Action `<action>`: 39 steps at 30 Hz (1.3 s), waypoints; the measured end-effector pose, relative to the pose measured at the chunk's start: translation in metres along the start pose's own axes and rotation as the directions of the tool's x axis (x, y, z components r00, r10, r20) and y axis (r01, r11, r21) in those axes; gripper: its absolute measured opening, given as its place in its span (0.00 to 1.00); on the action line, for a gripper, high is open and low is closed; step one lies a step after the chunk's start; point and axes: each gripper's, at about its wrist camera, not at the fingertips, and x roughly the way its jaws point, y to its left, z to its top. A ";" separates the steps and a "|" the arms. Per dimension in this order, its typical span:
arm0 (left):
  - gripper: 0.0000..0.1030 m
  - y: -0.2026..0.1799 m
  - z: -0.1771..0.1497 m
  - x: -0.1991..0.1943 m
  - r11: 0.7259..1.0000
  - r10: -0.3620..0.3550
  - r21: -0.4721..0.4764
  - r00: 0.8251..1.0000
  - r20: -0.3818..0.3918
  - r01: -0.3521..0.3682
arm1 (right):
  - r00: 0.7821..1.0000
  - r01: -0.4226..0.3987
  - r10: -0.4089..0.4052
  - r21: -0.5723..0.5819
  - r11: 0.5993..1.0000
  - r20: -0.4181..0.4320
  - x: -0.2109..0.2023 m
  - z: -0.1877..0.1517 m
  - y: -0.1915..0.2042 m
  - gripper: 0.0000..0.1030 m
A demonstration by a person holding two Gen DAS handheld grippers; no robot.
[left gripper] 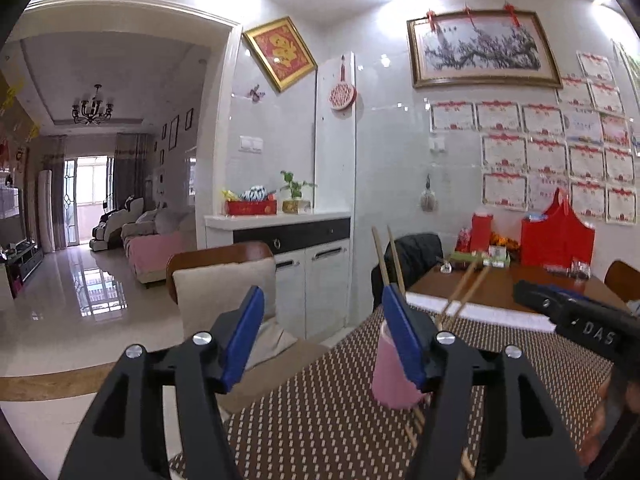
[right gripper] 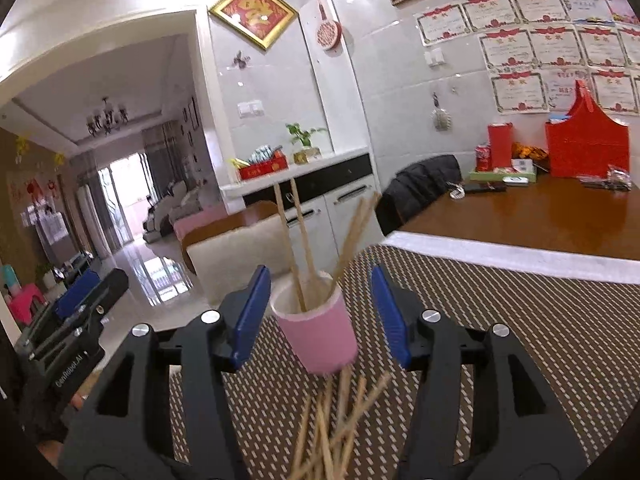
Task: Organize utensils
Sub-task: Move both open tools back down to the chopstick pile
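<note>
Where fingers intrude, pink cup [left gripper: 394, 376] half-hidden.

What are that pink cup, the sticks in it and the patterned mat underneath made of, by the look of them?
Pink cup: likely matte plastic or silicone; its thick white rim and even colour suggest it, though ceramic is possible.
Chopsticks: probably bamboo or light wood, with a pale tan, unvarnished look.
Placemat: seemingly woven vinyl or fabric, given its regular brown-and-cream weave.
</note>
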 end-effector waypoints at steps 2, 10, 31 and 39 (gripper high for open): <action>0.60 0.000 -0.008 -0.009 1.000 -0.002 0.001 1.000 -0.025 0.002 | 0.999 0.028 -0.028 -0.004 1.000 -0.033 -0.006 -0.008 -0.003 0.51; 0.60 0.000 -0.039 -0.019 0.999 -0.035 0.009 0.986 -0.165 0.037 | 0.967 0.097 -0.106 -0.051 0.994 -0.232 -0.013 -0.055 -0.018 0.51; 0.60 -0.040 -0.098 0.012 0.985 -0.068 0.109 0.887 -0.457 0.132 | 0.808 -0.101 0.085 0.004 0.995 -0.583 0.020 -0.137 -0.022 0.12; 0.60 -0.060 -0.108 0.029 0.969 -0.139 0.097 0.828 -0.544 0.226 | 0.807 -0.113 0.144 0.090 0.990 -0.572 0.019 -0.131 -0.038 0.08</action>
